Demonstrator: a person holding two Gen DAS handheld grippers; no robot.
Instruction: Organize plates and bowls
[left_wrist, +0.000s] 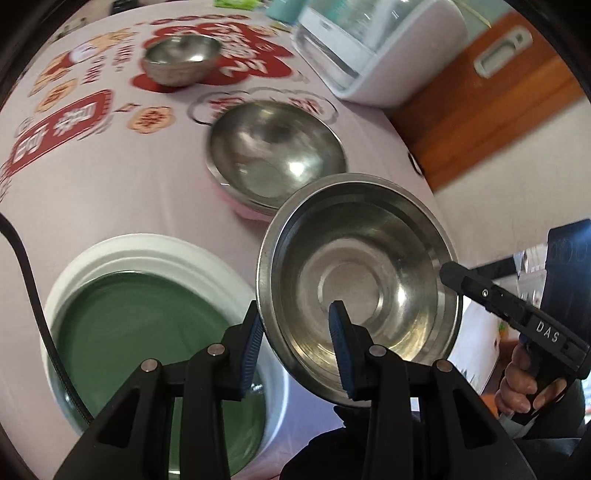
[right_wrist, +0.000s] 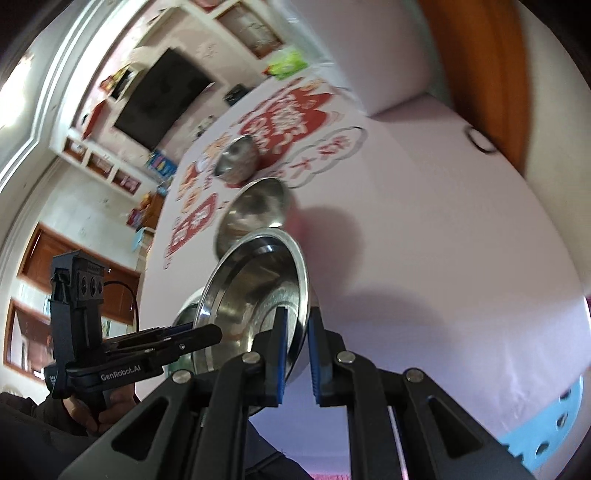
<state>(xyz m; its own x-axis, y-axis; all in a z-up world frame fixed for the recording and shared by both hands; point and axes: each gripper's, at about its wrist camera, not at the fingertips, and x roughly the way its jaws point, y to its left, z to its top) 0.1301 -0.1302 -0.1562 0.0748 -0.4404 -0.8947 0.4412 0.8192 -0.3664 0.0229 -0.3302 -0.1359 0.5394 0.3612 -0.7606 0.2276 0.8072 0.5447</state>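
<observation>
Tilting steel bowl (left_wrist: 354, 288) — left gripper (left_wrist: 297, 343), right gripper (right_wrist: 297, 354) clamping rim

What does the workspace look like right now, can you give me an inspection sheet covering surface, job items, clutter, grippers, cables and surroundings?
Surface: table under a pale cloth with red prints.
Job's things: held steel bowl tilted above the table; large steel bowl; small steel bowl; green plate with white rim.
Clutter: white appliance at the far edge.
Grippers: left gripper and right gripper both clamp the held bowl's rim.
Cables: black cable beside the plate.
Surroundings: television, shelves, wooden door.
</observation>
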